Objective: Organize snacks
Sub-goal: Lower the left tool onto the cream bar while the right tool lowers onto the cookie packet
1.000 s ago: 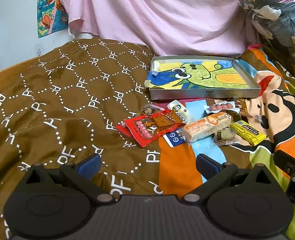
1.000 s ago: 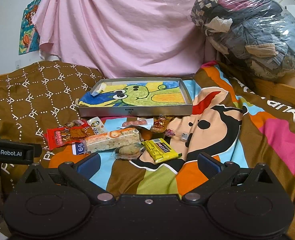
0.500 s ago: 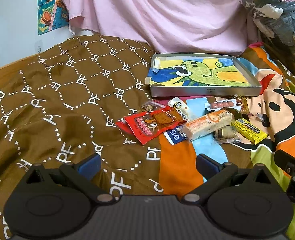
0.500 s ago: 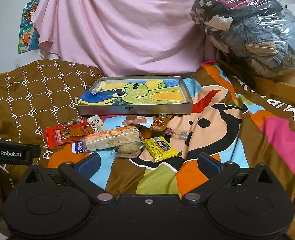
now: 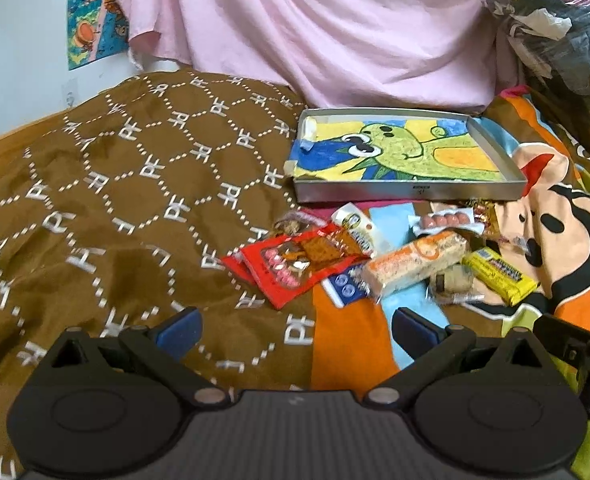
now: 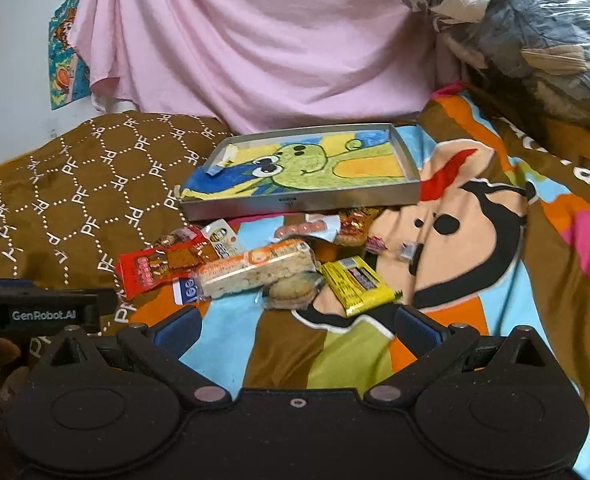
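- Both my grippers have moved closer to the snack pile (image 6: 263,264) than half a second ago; it looms larger.
- Left gripper (image 5: 295,326) and right gripper (image 6: 297,326) gape wide, empty.
- Snacks lie at twelve o'clock, just before the metal tray (image 6: 303,202).

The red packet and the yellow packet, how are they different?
The red packet lies at the left end of the snack pile, on the brown cover; the yellow packet lies at the right end, on the cartoon blanket. The red packet looks wider and flatter; the yellow one is narrower. Both lie outside the tray.
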`<state>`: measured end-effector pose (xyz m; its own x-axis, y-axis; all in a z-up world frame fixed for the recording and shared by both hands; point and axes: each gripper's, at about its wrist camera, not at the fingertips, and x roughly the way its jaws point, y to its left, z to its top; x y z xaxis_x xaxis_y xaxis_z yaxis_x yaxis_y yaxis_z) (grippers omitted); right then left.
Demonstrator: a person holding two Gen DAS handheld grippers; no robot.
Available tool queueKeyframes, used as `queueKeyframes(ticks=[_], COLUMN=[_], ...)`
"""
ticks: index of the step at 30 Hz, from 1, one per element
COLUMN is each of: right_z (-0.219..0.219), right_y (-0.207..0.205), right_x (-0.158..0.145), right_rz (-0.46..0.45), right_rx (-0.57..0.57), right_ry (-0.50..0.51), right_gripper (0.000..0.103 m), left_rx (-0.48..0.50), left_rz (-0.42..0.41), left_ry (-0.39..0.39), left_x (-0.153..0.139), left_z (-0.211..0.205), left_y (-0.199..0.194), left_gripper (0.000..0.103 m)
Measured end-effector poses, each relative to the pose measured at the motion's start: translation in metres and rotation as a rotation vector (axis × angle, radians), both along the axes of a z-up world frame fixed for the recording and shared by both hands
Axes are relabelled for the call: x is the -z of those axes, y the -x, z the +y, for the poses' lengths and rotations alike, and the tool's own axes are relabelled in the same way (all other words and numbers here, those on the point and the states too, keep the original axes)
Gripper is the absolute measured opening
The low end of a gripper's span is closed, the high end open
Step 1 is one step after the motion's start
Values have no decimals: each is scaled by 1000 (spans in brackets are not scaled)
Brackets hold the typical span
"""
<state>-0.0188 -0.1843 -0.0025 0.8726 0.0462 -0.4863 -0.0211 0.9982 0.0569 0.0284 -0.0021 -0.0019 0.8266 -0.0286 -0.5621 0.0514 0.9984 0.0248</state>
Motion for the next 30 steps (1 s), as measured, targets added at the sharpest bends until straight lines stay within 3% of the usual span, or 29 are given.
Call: queueKeyframes(ticks=[7,14,19,24,30], right_z=[-13,-14,-3,4,13], right_y=[-39,-89,-120,-142,-151], right_x=[3,28,46,62,71], right_rz=[29,69,108,176,176], right_rx=[-68,-135,-199,-224,-246], right_ry=[89,174,230,243,286], right_gripper=[102,102,102,93,88], left_rx=[83,196,344,495,593], left_rz=[-4,19,45,96,146], left_ry=[-20,-52,-74,-83,-92], left_x=[-3,12,26,38,45], left_z=[-12,-31,-46,-56,-60], left_y=[-42,-91,-120,-145,-163], left_gripper=[103,103,103,102,91])
